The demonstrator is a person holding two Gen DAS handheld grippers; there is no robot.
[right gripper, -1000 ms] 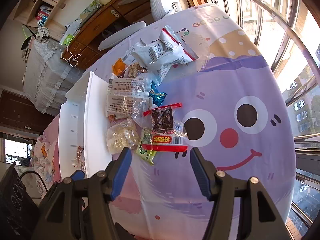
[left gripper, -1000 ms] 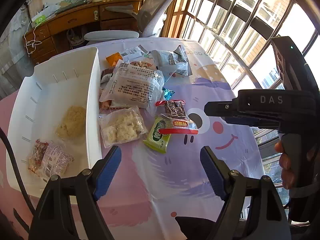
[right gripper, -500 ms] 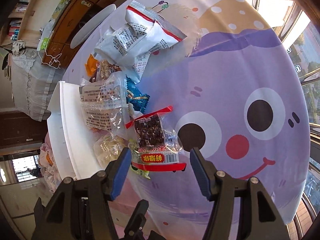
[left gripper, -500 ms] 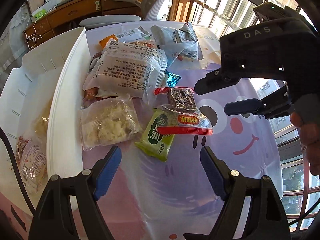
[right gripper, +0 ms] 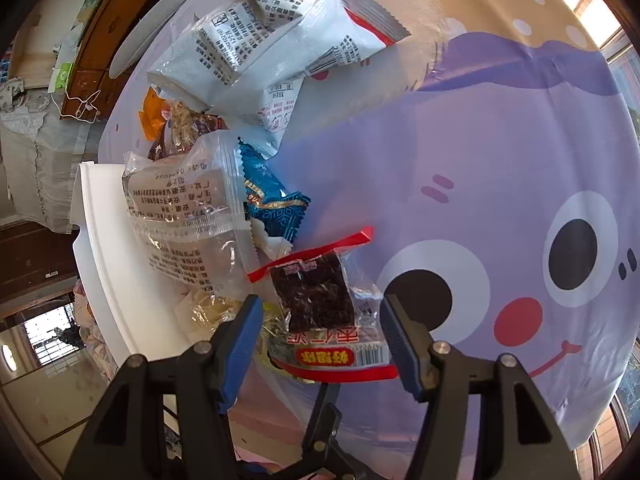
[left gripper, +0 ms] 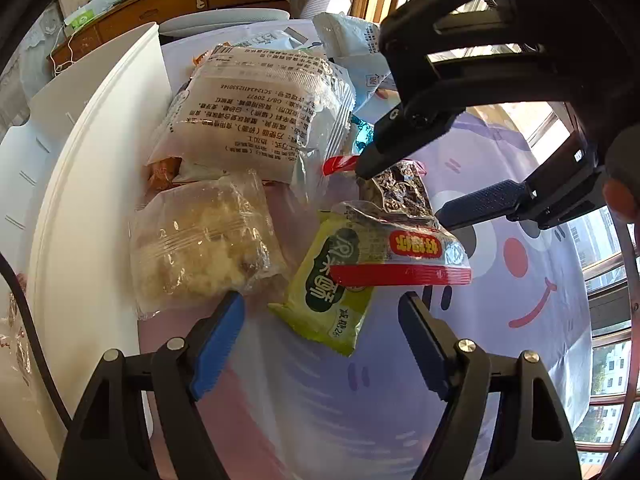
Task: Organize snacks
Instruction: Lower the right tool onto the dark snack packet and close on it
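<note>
The white bin [left gripper: 92, 184] stands at the left of the cartoon-face tablecloth [right gripper: 480, 160], and the loose snacks lie in a heap just beside its wall. The right gripper [right gripper: 322, 320] is open and lowered over the red-edged packet of dark snack [right gripper: 316, 296], one blue pad on each side of it, not yet closed; from the left wrist view its fingers stand at the upper end of this packet. The left gripper [left gripper: 322, 336] is also open and holds nothing, with the green packet [left gripper: 324, 292] lying between and ahead of its pads. To do this grasp well, I think the right jaws should close on the filled middle of the packet, not on the thin clear film, and should not catch the green packet on which it partly rests. The big translucent bag [left gripper: 256, 116] carries black Chinese text and the number SC12434112550146, seen upside down. The red-edged packet has yellow Chinese characters on a red band and a barcode; the green one has large white characters.
</note>
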